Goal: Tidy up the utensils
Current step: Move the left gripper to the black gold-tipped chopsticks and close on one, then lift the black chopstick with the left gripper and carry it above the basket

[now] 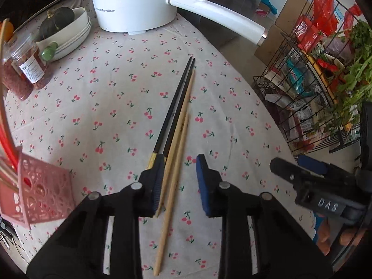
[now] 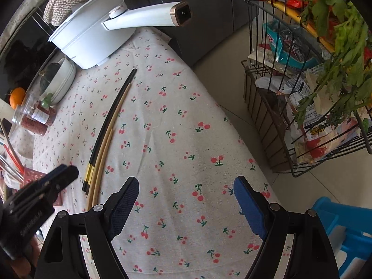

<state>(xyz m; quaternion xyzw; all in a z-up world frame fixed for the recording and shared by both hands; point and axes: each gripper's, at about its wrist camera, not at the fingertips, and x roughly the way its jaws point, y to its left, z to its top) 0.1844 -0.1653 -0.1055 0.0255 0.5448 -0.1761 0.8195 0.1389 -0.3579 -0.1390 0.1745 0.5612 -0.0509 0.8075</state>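
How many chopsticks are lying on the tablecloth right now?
4. Two black chopsticks lie side by side, and two wooden chopsticks lie just right of them, between the open left gripper fingers. More sticks stand in the pink holder, not counted.

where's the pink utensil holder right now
In the left wrist view, the pink utensil holder sits at the table's left edge, left of the left gripper and chopsticks.

At the top of my left view I see a white electric pot (image 1: 134, 4) on the cherry-print worktop (image 1: 111, 107). Upper left, stacked white bowls (image 1: 74, 32) cradle a dark squash (image 1: 57, 21), beside jars (image 1: 28, 65). A wire rack (image 1: 309, 88) of packets stands right.
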